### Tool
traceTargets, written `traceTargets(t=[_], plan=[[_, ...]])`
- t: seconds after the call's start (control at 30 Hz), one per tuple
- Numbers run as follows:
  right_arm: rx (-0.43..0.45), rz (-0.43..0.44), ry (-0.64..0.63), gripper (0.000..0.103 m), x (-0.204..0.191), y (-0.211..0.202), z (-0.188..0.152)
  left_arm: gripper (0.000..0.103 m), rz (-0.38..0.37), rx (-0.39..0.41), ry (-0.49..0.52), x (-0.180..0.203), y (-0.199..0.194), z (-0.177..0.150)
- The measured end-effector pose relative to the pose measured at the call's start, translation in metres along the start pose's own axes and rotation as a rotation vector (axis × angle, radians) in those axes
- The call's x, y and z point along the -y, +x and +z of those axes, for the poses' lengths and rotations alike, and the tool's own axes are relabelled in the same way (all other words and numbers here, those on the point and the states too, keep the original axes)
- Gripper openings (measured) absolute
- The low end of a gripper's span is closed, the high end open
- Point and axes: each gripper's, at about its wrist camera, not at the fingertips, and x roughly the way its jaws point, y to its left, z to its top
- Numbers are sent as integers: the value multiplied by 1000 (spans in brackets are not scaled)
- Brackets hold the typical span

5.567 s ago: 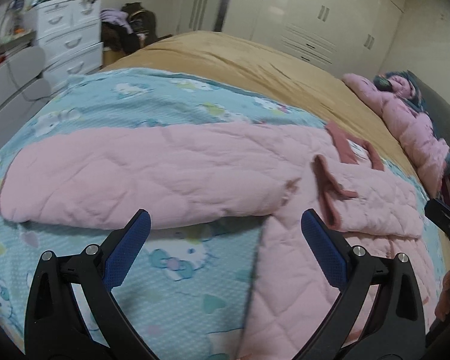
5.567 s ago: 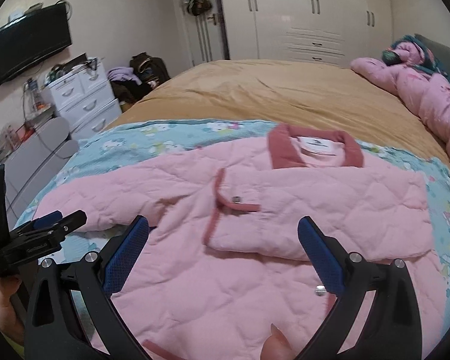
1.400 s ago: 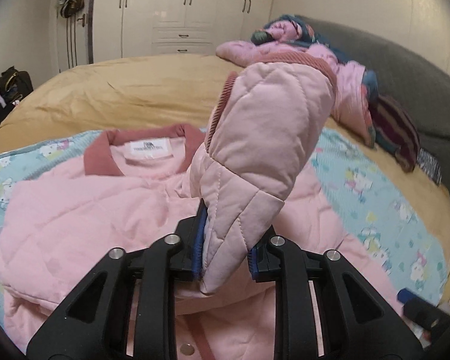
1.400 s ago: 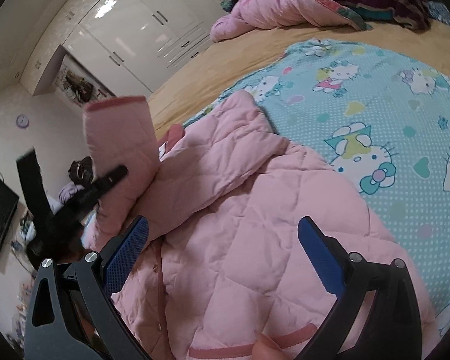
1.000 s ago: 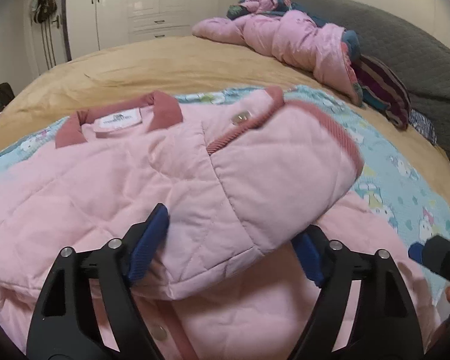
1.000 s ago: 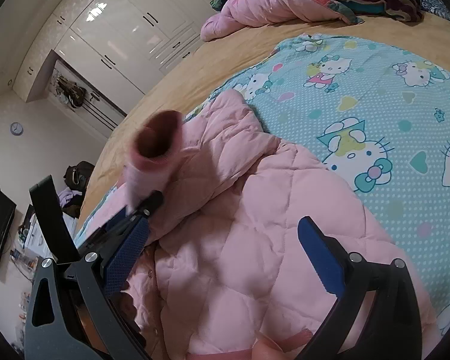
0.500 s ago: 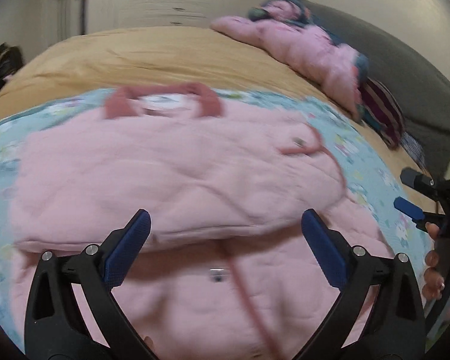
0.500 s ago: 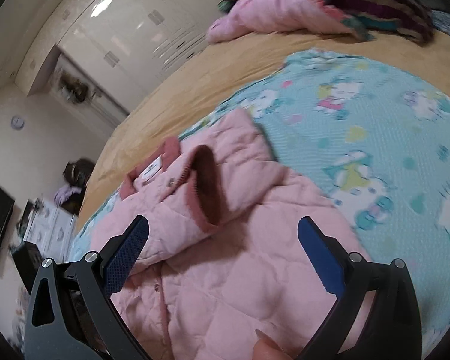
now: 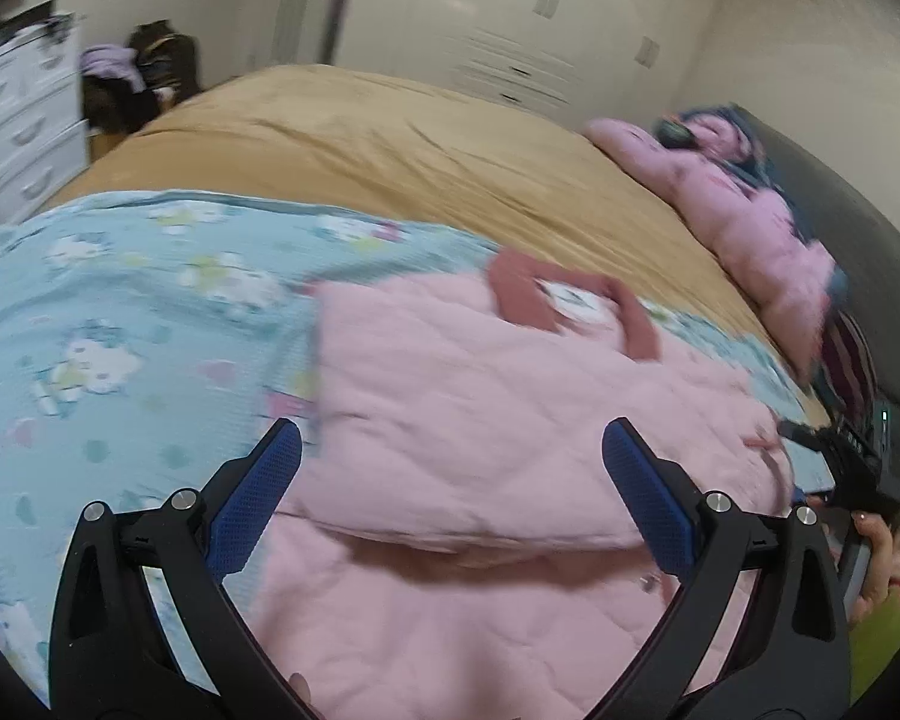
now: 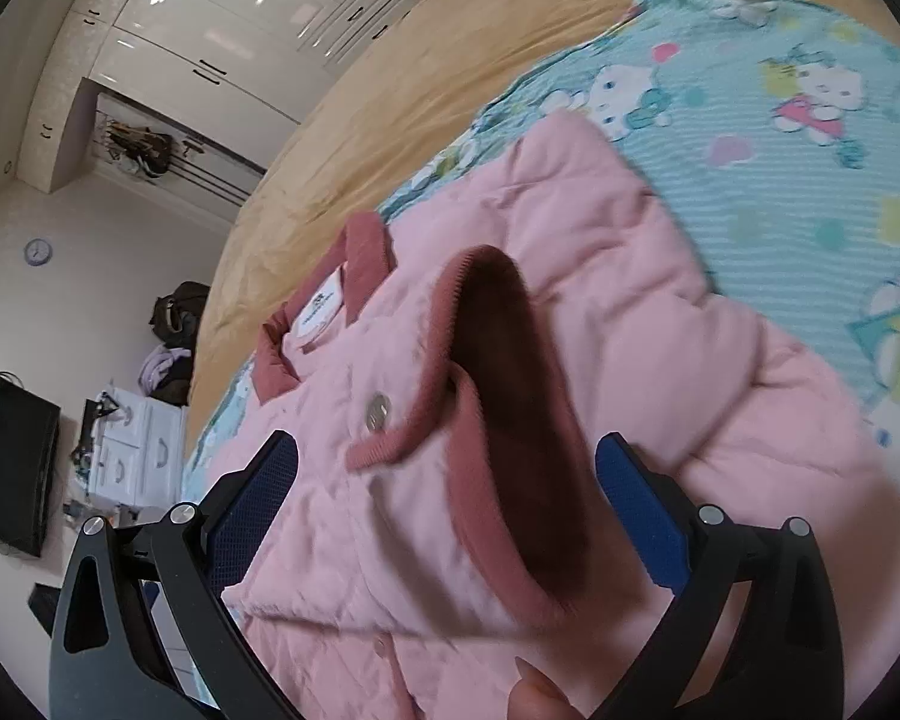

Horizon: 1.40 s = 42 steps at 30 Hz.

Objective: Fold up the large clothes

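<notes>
Looking down, both my sleeves lie folded across the quilted pink jacket (image 9: 480, 420) on the blanket's (image 9: 120, 312) near edge. My left gripper (image 9: 450, 492) and right gripper (image 10: 444, 498) gape empty; folding the body remains.

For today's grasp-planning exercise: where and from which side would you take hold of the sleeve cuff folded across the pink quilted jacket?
Probably grip the sleeve cuff by its raised ribbed rim, coming from the open end. It stands up off the pink quilted jacket, so one finger can slip inside and one outside.
</notes>
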Motion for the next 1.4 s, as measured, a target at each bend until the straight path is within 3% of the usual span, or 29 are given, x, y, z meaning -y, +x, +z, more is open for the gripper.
traceTargets(t=[0.03, 0.1, 0.17, 0.27, 0.33, 0.47, 0.63, 0.8, 1.0, 1.17, 1.3, 1.4], plan=[[-3, 0, 2, 98, -1, 3, 2, 94, 6, 4, -18, -9, -2, 3], [-6, -44, -15, 79, -5, 11, 3, 94, 12, 11, -37, -18, -3, 7], [-5, -41, -47, 42, -11, 14, 2, 94, 20, 12, -50, -24, -1, 11], [32, -35, -174, 23, -37, 5, 0, 94, 22, 5, -64, -29, 5, 15], [110, -12, -342, 20, -73, -19, 2, 94, 21, 5, -66, -28, 8, 19], [220, 37, -539, 13, -122, -61, 12, 94, 19, 12, -68, -21, 14, 26], [250, 23, -649, 12, -144, -75, 24, 94, -9, -4, -41, -1, 33, 37], [266, -13, -644, 11, -134, -74, 36, 94, 10, -65, 12, 18, 67, 33], [249, -22, -582, 11, -109, -63, 44, 93, 11, -85, 94, 39, 83, 20], [236, -39, -587, 11, -105, -52, 37, 83, 6, -94, 154, 55, 90, 13], [221, -57, -585, 11, -102, -43, 34, 66, 2, -119, 177, 61, 98, 10], [212, -69, -594, 11, -100, -38, 31, 61, 13, -144, 189, 61, 106, 5]])
